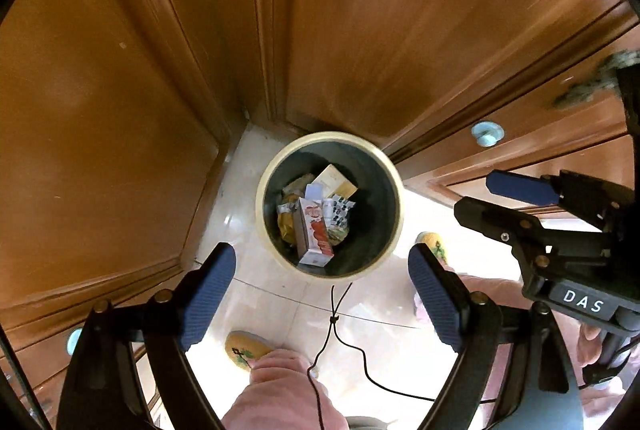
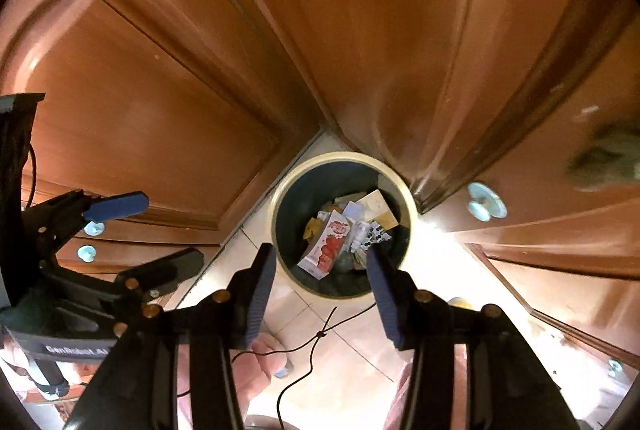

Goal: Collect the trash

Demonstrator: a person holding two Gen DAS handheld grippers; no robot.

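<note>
Below me the pale tiled floor (image 1: 384, 342) carries a round waste bin (image 1: 264, 230) with a cream rim, standing in the corner where the wooden cabinets (image 1: 100, 149) meet. Near the bin, on my side, lie what look like yellow slippers (image 1: 244, 348) and a thin black cable (image 1: 360, 350).

Two black handheld grippers, the left gripper (image 1: 322, 294) and the right gripper (image 2: 322, 292), carry ribbed blue finger pads (image 1: 210, 296) and brass-coloured pivot screws (image 1: 163, 296). White lettering reading "DAS" (image 1: 583, 301) marks the right unit. A thin black cable (image 1: 334, 330), knotted midway, hangs near pink trouser legs (image 1: 280, 390) and yellow embroidered slippers (image 1: 246, 348).
</note>
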